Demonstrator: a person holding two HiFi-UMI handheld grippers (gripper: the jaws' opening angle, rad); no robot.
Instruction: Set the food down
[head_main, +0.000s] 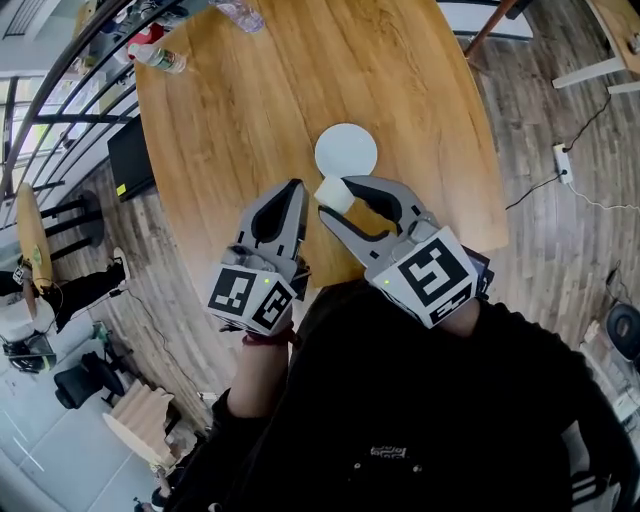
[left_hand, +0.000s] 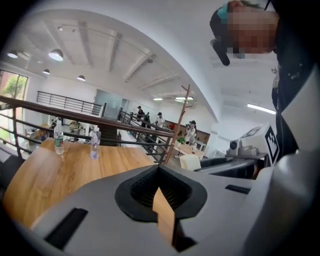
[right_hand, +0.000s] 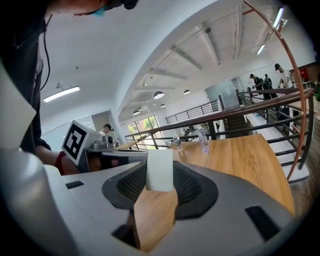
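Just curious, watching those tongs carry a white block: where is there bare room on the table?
The table is bare left, right and beyond the white plate, itself empty. Bottles crowd the far-left corner.

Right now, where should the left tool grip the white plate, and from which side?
Pinch the white plate at its near-left rim, bringing the left tool in low from that side. It lies flat on the table, so probably only the edge offers a grip.

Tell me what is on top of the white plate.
Nothing visible: the white plate looks bare. The pale food block in the right tool hangs by its near rim, perhaps hiding a sliver.
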